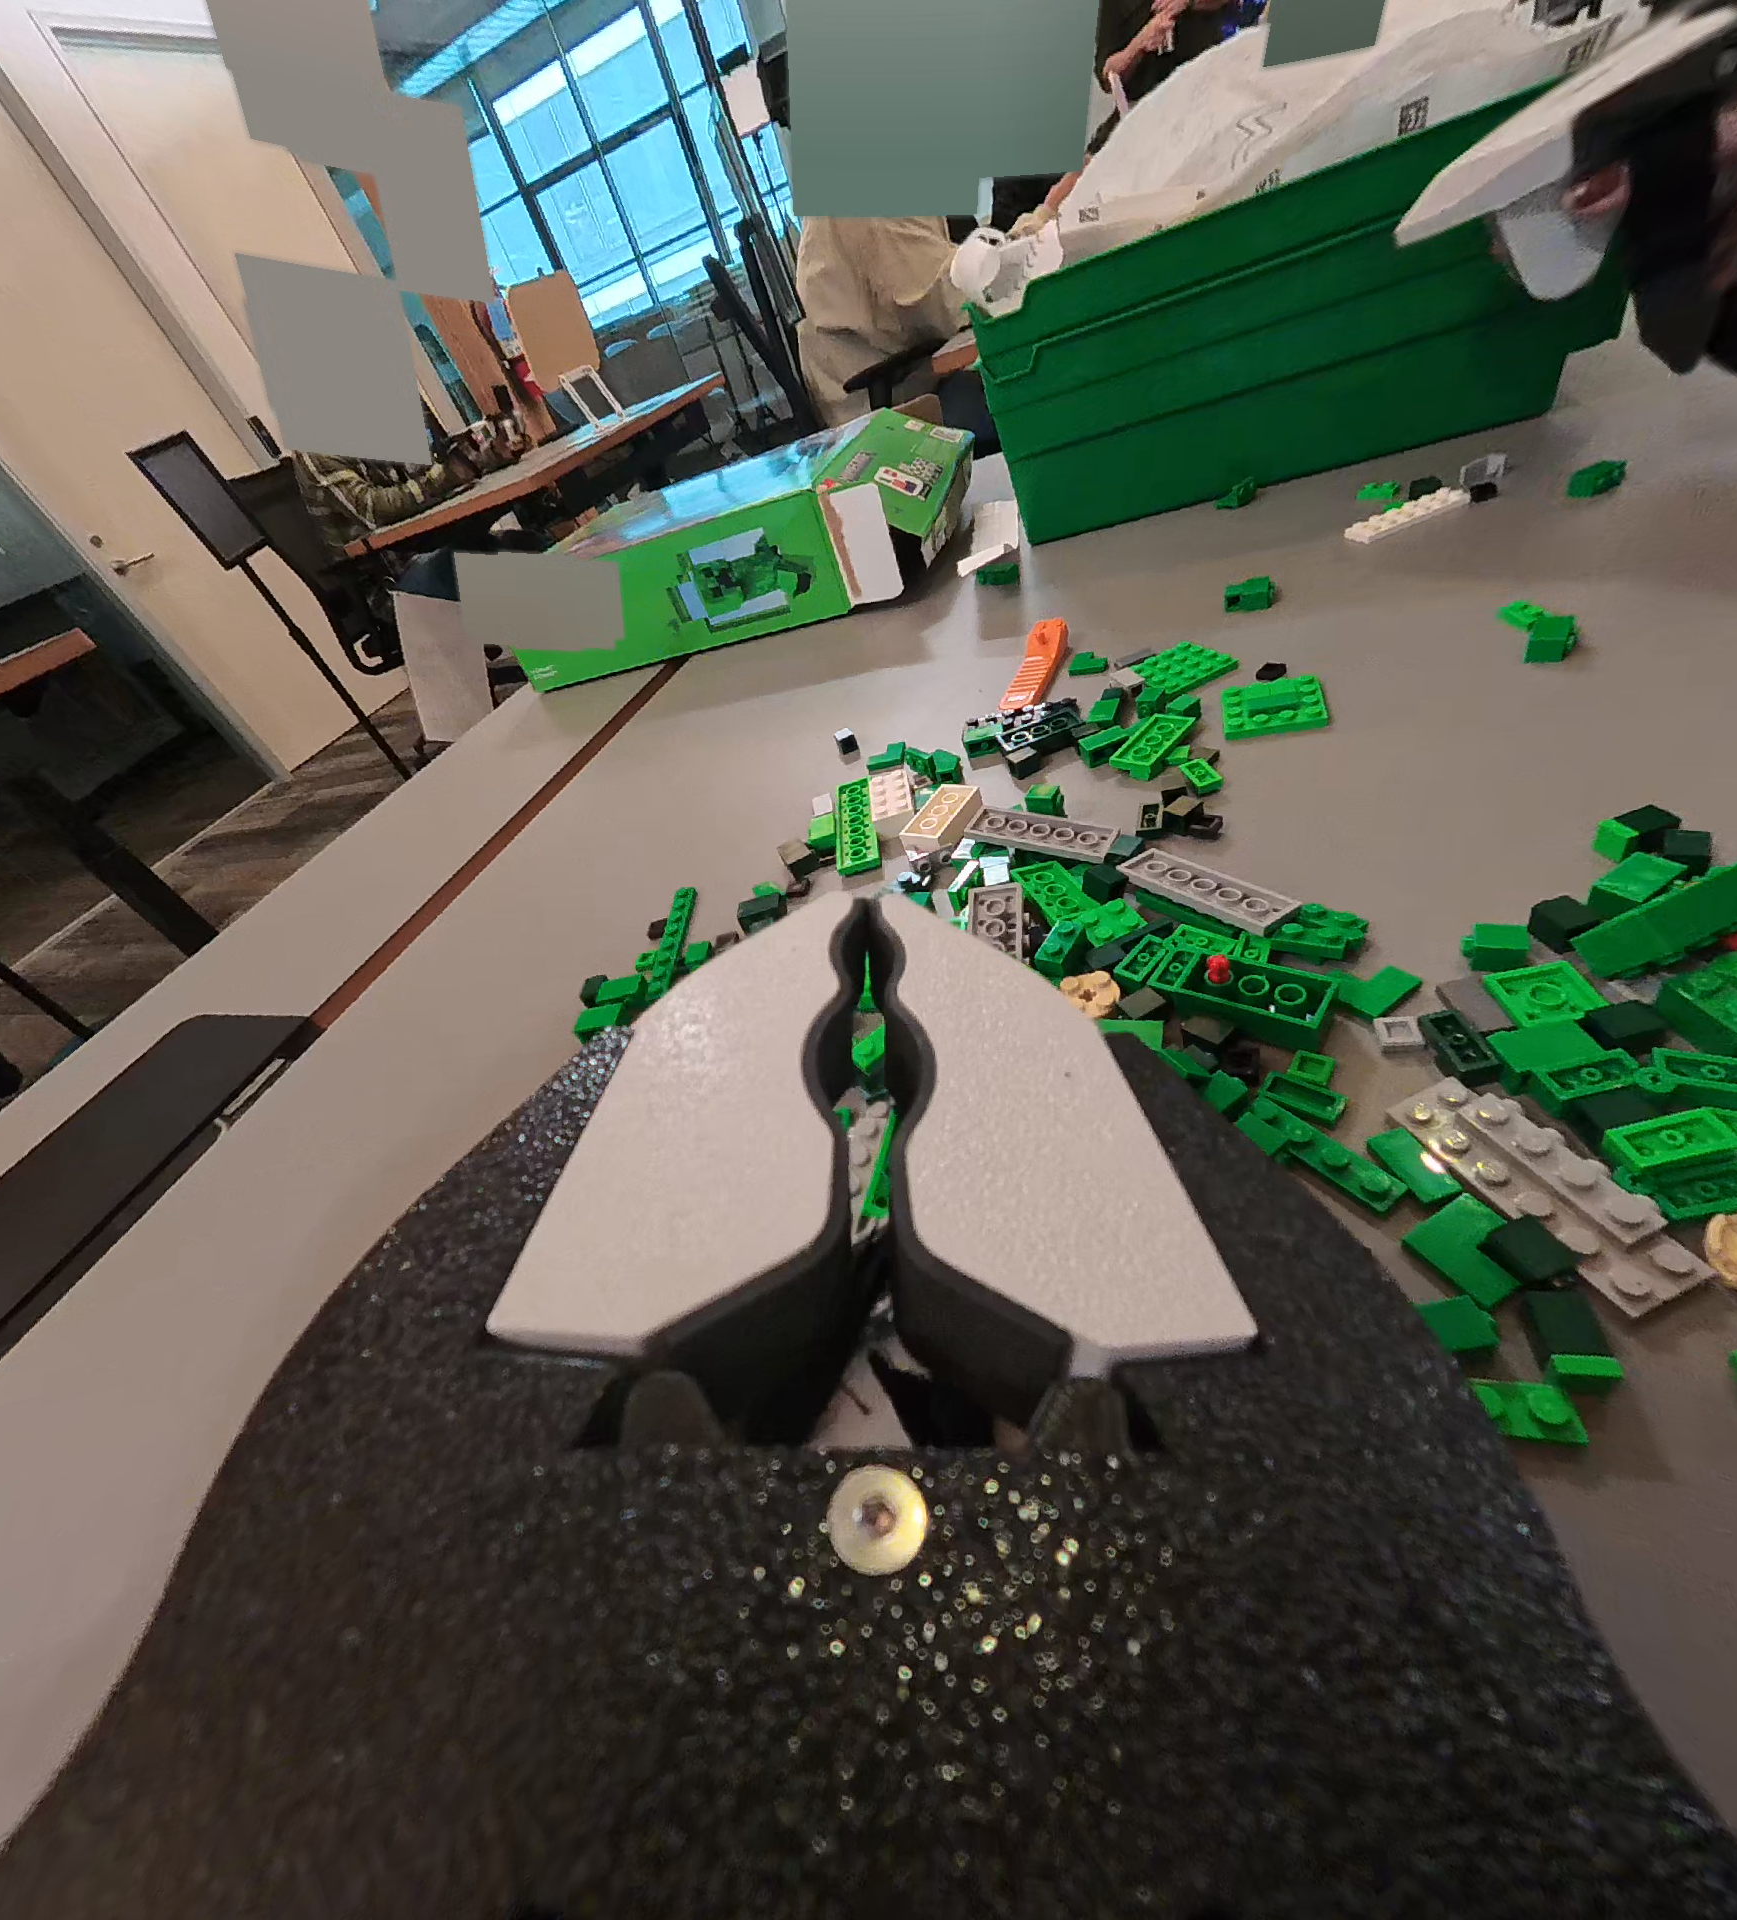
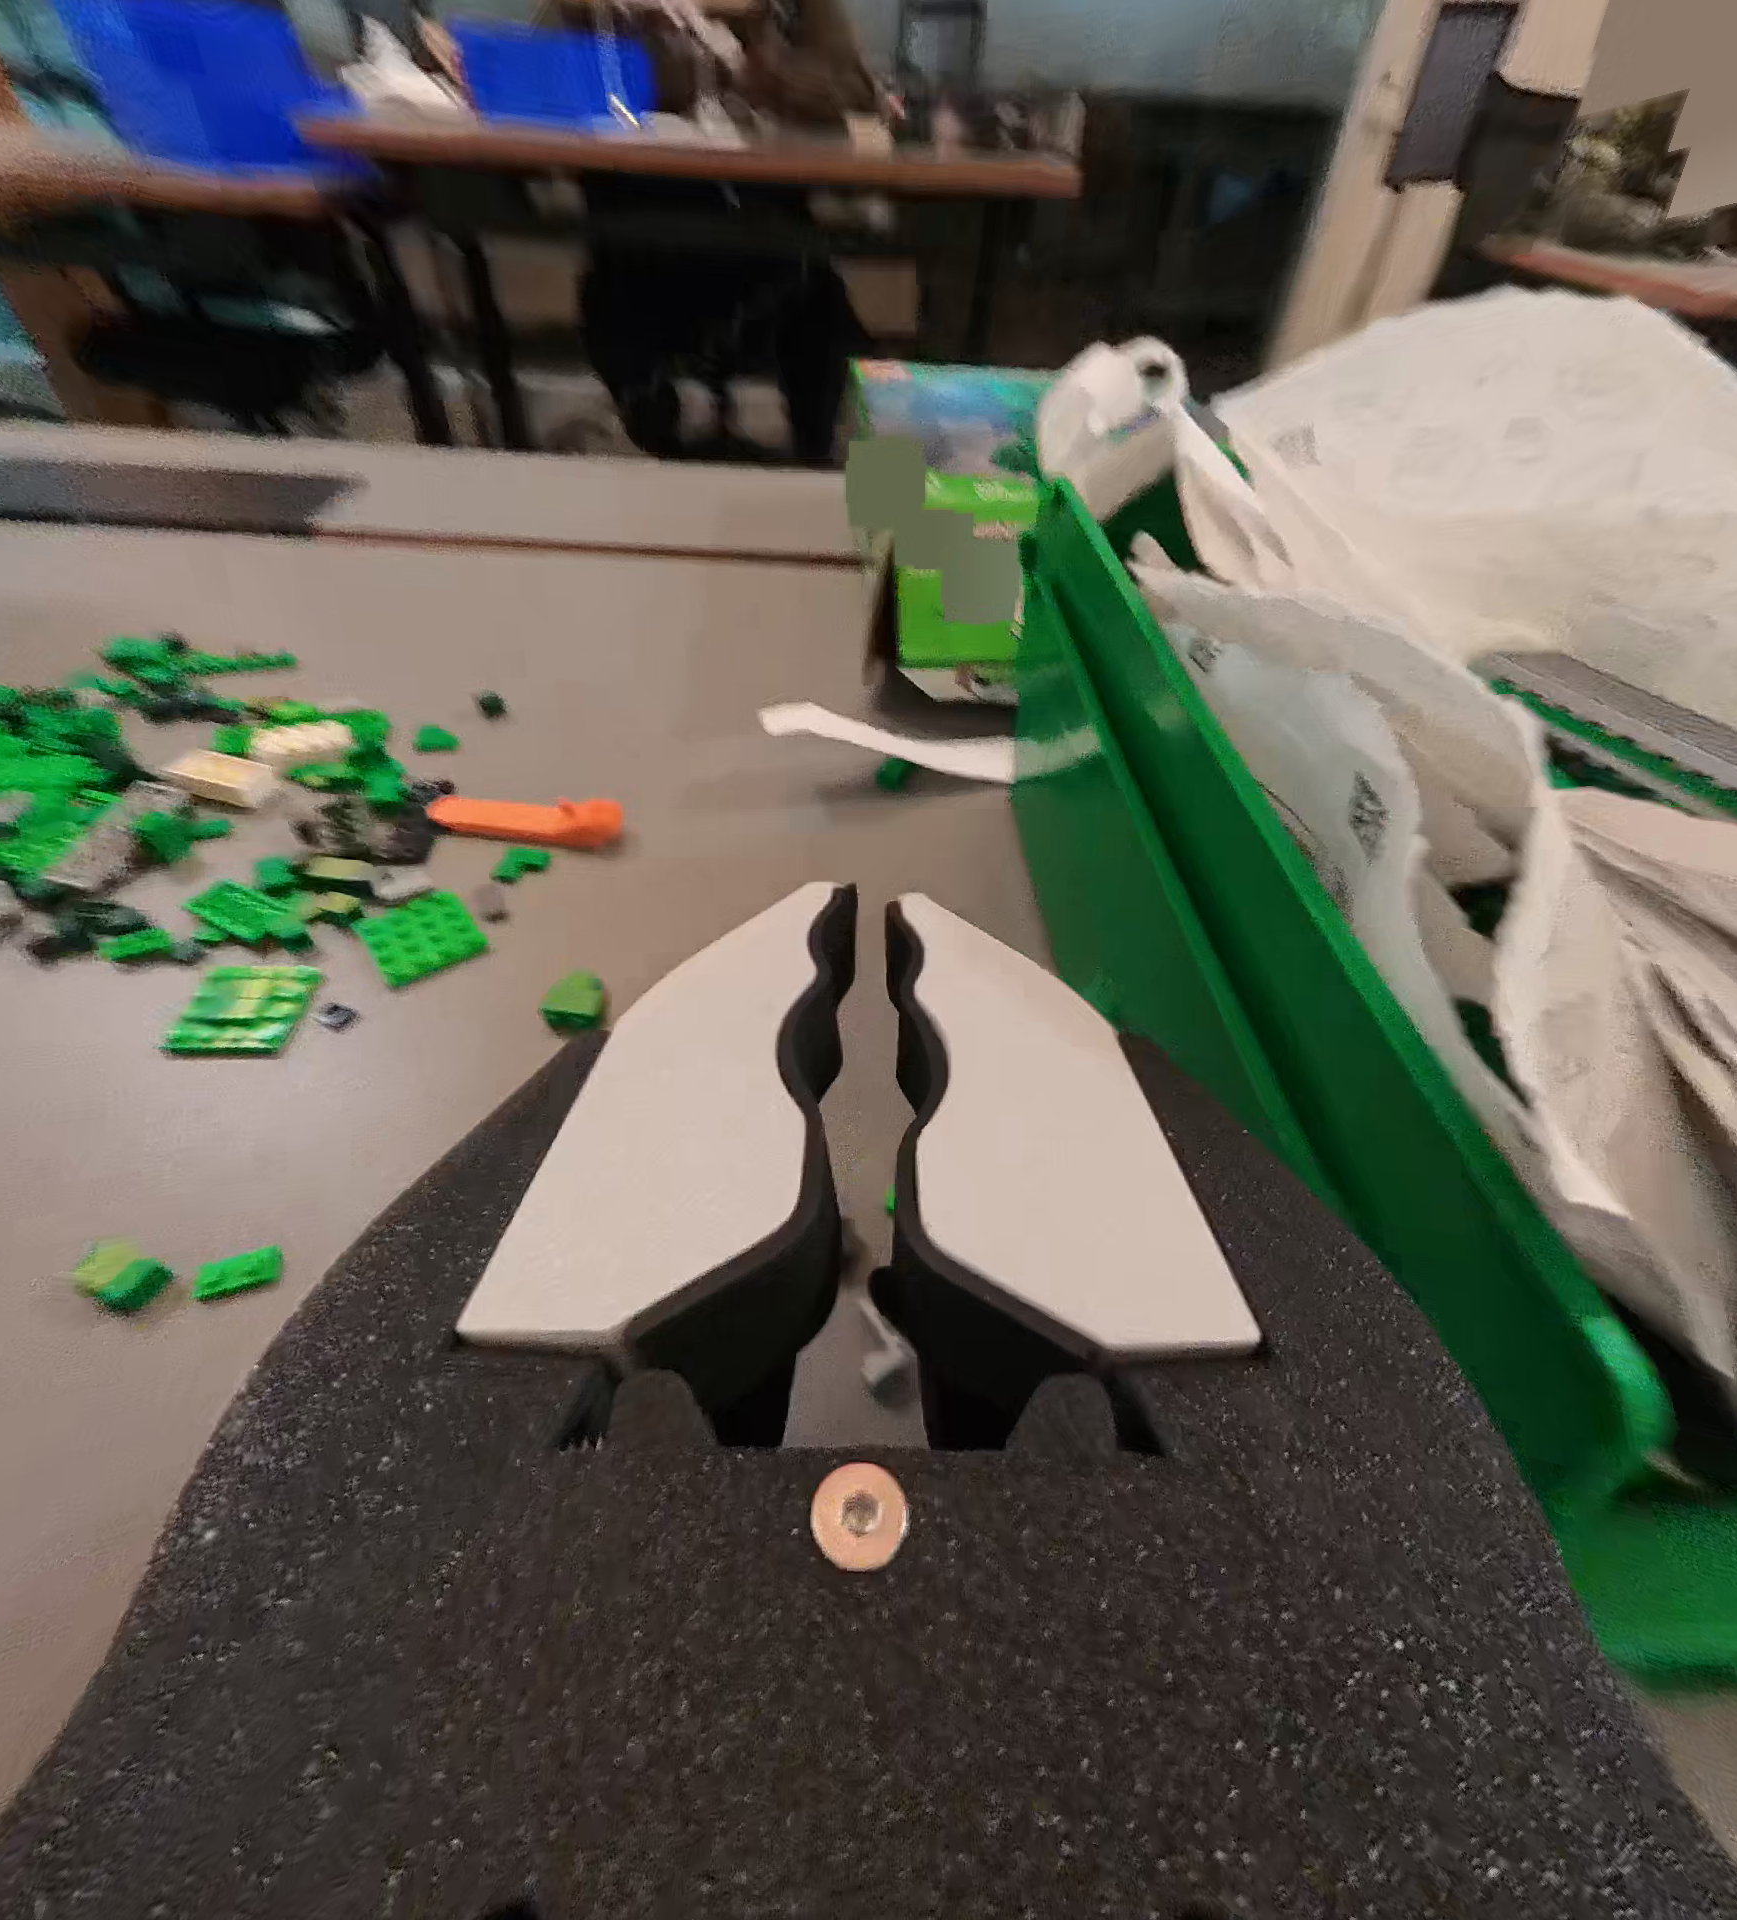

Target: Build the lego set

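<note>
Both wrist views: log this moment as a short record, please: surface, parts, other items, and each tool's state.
surface: grey table
parts: loose pile of mostly green lego pieces, nothing visibly assembled
other items: orange brick separator at the pile's edge; opened green set box; green bin holding crumpled white paper bags
left tool: shut, empty, tips low at the pile
right tool: narrow gap, empty, beside the bin; view blurred
</note>
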Demonstrator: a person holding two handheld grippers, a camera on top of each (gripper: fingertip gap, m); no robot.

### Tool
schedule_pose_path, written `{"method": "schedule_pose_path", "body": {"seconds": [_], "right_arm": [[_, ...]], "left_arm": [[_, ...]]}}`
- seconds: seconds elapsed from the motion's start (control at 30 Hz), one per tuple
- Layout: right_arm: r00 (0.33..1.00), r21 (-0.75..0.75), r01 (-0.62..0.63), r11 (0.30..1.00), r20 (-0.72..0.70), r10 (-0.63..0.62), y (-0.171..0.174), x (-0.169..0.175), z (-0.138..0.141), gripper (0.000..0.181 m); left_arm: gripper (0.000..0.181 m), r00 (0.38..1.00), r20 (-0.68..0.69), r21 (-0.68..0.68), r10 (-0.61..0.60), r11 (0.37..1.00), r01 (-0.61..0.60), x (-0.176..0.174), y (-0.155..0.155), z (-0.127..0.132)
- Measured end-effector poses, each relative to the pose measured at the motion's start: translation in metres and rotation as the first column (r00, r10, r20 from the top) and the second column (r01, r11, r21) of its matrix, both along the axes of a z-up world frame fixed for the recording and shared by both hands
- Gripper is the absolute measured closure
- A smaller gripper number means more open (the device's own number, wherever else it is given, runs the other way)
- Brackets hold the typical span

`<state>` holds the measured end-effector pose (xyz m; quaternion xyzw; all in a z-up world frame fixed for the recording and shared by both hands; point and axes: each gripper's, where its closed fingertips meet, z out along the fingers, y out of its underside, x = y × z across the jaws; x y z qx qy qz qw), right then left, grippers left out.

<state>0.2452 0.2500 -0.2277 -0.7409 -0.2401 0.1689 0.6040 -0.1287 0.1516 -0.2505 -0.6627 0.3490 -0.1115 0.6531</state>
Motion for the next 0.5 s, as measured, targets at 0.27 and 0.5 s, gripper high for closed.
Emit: {"method": "schedule_pose_path", "body": {"seconds": [0.27,0.5], "right_arm": [[0.866,0.077,-0.499,0.863,0.086,0.493,-0.052,-0.098,-0.007,0.181],[0.423,-0.014,-0.9,0.435,0.205,0.882,-0.168,-0.186,-0.029,0.181]], "left_arm": [[0.181,0.996,0.025,0.024,-0.08,0.997,0.079,0.008,-0.007,0.005],[0.181,0.888,0.225,-0.176,-0.4,0.88,0.441,0.075,-0.081,0.033]]}}
